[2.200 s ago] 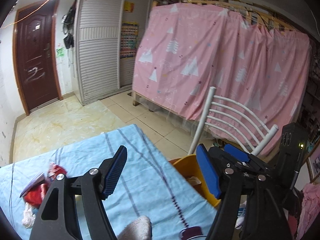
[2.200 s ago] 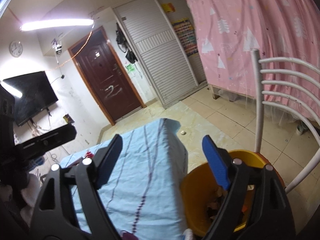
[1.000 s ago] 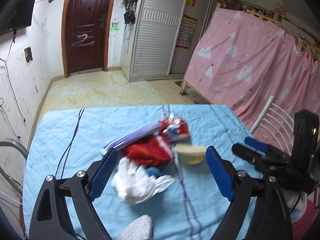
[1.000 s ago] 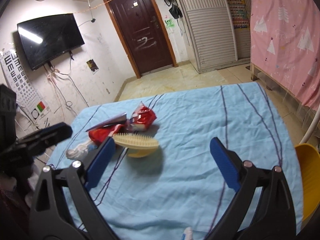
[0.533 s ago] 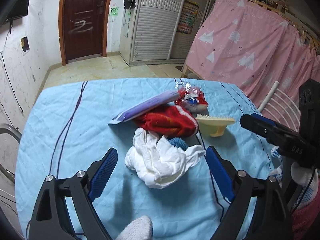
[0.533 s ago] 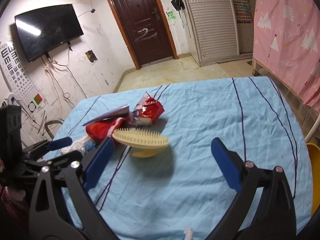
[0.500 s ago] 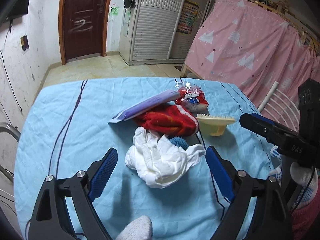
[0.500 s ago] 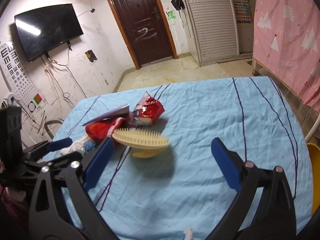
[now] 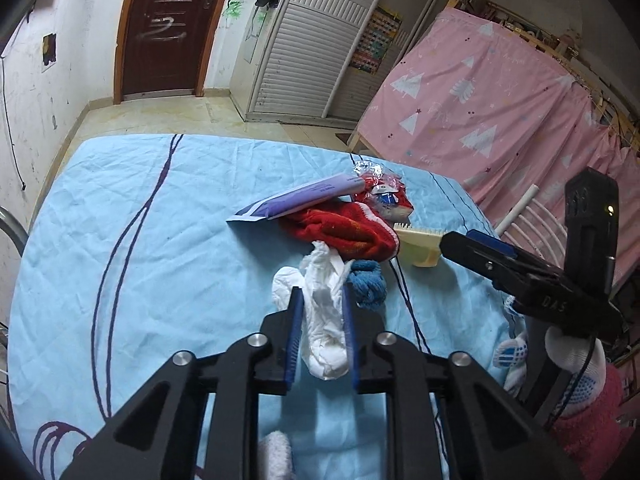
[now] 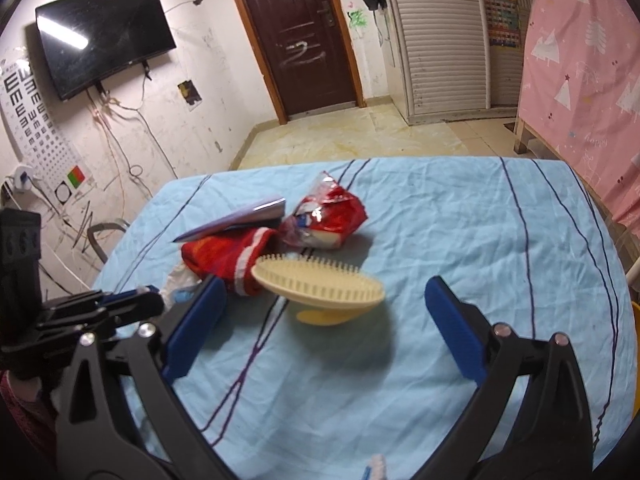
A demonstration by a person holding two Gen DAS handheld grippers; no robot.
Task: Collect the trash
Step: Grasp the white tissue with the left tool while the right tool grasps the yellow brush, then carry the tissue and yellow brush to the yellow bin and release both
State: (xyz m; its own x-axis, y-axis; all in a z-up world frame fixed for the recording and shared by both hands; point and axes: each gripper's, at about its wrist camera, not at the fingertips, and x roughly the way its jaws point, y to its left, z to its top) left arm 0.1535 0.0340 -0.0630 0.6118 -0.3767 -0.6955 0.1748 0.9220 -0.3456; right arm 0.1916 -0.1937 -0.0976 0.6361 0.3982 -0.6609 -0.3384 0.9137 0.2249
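Note:
A crumpled white tissue (image 9: 324, 320) lies on the blue tablecloth (image 9: 140, 240), and my left gripper (image 9: 320, 292) is closing on it, its blue pads squeezing the paper from both sides. Just beyond lie a red cloth (image 9: 340, 236), a purple packet (image 9: 296, 200), a red snack wrapper (image 9: 384, 196), a blue knitted piece (image 9: 368, 280) and a cream brush (image 9: 420, 244). My right gripper (image 10: 324, 286) stands open, low over the cloth, with the brush (image 10: 320, 284) a little ahead between its fingers. In the right wrist view the left gripper (image 10: 132, 300) shows at the left, by the tissue (image 10: 176, 280).
A yellow bin's rim (image 10: 636, 344) shows past the table's right edge, beside a white chair (image 9: 520, 208). A pink bed curtain (image 9: 500, 112) hangs to the right. A metal chair frame (image 9: 12, 228) stands off the left edge. Tiled floor and a door lie beyond.
The left jaws, wide open half a second ago, have come together on the white tissue as the gripper sank toward it. The right gripper has moved closer to the brush.

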